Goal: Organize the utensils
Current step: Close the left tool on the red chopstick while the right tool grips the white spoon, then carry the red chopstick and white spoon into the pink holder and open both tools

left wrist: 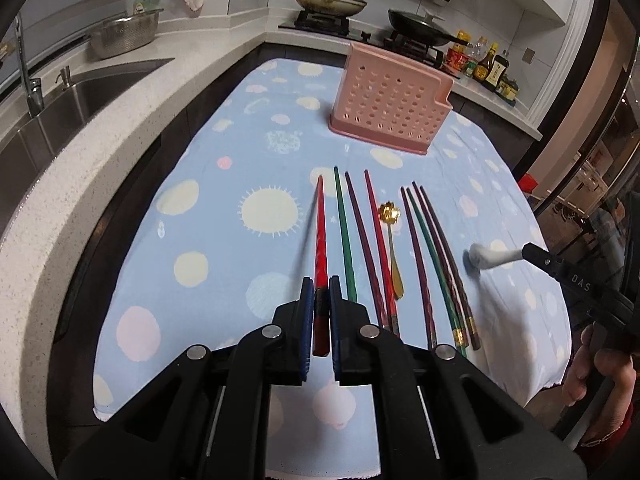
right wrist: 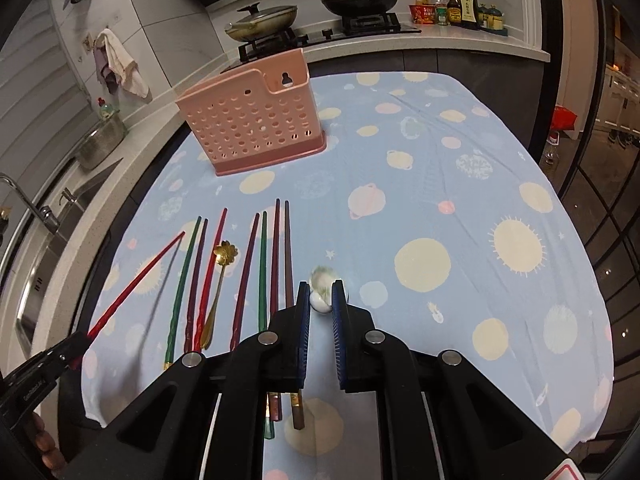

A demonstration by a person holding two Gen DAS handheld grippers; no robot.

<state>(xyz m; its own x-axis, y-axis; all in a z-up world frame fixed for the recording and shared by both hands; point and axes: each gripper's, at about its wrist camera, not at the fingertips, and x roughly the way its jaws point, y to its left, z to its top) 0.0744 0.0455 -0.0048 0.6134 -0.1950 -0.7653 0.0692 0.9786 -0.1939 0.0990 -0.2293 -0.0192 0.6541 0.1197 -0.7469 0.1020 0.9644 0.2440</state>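
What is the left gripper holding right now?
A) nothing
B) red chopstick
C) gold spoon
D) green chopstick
B: the left gripper is shut on the red chopstick, whose tip is lifted off the tablecloth with its shadow beside it; the gold spoon and green chopstick lie flat on the cloth.

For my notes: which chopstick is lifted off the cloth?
The bright red chopstick, leftmost, clamped in the left gripper; the others lie flat.
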